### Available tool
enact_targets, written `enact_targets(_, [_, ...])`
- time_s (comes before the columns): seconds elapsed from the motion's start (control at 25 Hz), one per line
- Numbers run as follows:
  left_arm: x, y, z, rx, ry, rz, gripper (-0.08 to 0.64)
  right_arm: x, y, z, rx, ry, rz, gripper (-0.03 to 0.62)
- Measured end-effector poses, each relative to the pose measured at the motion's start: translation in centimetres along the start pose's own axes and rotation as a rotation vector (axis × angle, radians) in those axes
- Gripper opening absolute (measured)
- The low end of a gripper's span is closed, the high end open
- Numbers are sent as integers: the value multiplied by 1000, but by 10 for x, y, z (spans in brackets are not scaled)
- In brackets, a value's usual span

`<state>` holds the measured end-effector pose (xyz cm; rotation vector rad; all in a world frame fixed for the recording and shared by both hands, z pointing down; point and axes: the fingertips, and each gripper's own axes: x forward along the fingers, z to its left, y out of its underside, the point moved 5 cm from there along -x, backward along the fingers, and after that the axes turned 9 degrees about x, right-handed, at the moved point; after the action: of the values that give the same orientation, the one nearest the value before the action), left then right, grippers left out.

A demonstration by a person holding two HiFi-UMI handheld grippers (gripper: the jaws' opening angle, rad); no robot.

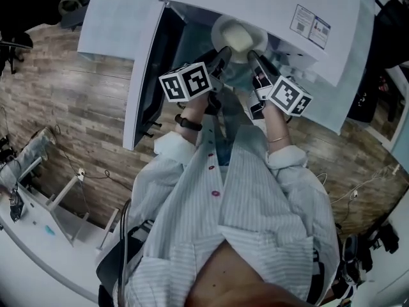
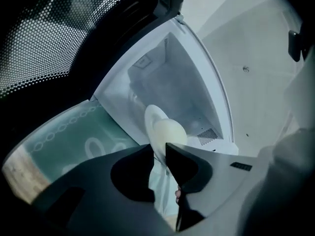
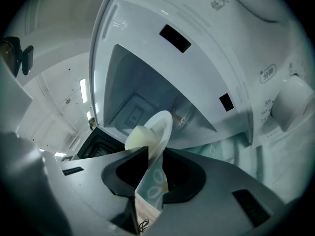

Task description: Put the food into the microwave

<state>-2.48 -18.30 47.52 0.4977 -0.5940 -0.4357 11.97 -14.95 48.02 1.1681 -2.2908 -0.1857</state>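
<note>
- The left gripper [image 1: 223,52] and the right gripper [image 1: 251,55] are held out side by side in front of the person's chest. Both are angled slightly downward and converge on one white plate [image 1: 239,25].
- A dark wristwatch [image 1: 187,123] is worn on the left wrist and a thin bracelet [image 1: 278,139] on the right. The cuffs of a pale striped shirt [image 1: 255,197] sit just behind them.
- The left gripper's fingers are closed narrowly on the plate's rim, which is seen edge-on between them. The right gripper's fingers are clamped in the same way on the opposite side of the rim.
- The white microwave [image 1: 268,5] stands on a worktop [image 1: 108,18] covered by a pale green cloth [image 2: 74,132] printed with chains and rings.
- Its door [image 1: 146,75] is swung wide open towards the left of the head view, and a dotted mesh window is seen in it.
- A round knob [image 3: 290,102] is seen on the control panel beside the cavity.
- The floor [image 1: 70,101] is laid in wood-look planks.
- A pale, smooth, rounded bun [image 3: 139,135] is carried on the plate. The plate is held between the two grippers at the mouth of the cavity, above the cloth. Whether it has crossed the opening cannot be told.
</note>
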Motion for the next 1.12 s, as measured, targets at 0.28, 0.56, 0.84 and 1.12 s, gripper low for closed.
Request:
enact_targets(0.28, [18, -8, 15, 31, -5, -21, 75, 22, -7, -11, -47, 14, -25, 100])
enact_targets(0.56, [36, -17, 30, 40, -15, -18, 75, 43, -16, -17, -74, 23, -52, 106])
enact_targets(0.84, [51, -26, 32, 109, -18, 6, 84, 52, -26, -23, -85, 45, -81, 114])
enact_targets(1.12, [62, -36, 33, 173, -54, 30, 94, 59, -34, -26, -109, 75, -98, 121])
